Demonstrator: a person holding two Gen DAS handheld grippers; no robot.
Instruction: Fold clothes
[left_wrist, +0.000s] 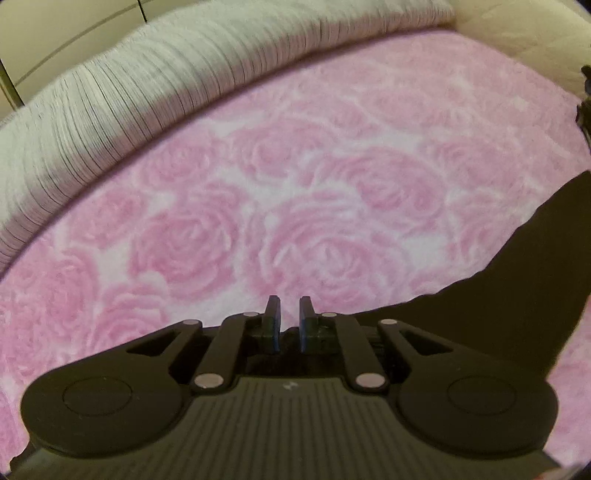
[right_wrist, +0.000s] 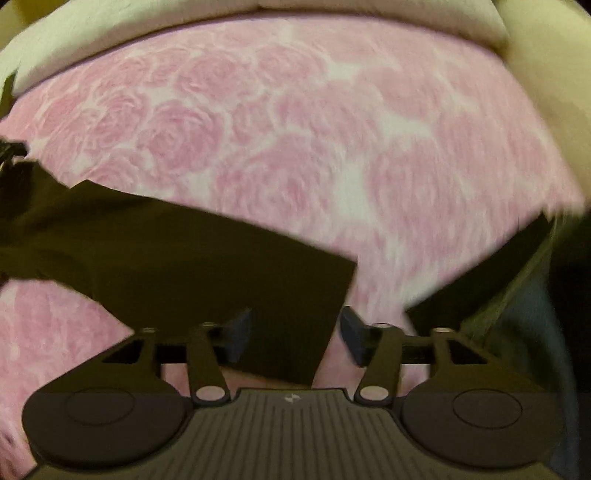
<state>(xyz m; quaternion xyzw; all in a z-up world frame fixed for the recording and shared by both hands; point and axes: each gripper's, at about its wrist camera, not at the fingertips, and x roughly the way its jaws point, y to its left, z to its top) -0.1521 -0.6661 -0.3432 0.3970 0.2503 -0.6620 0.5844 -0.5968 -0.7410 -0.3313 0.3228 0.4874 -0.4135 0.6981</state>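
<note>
Jaws first: the left gripper (left_wrist: 289, 308) has its two blue pads nearly together with just a thin gap and nothing pinched, while the right gripper (right_wrist: 295, 326) is spread wide with a corner of the dark garment (right_wrist: 177, 258) sitting between its fingers, not clamped as far as I can see.

Biggest thing around is the pink rose-print blanket (left_wrist: 295, 184), filling most of both views. Along the upper left of the left wrist view runs a grey ribbed cushion (left_wrist: 147, 92), right up against the blanket edge.

That dark garment lies flat on the blanket, stretching from the left edge to lower center in the right wrist view, and shows at the lower right in the left wrist view (left_wrist: 517, 295). Right view's pretty blurry.
</note>
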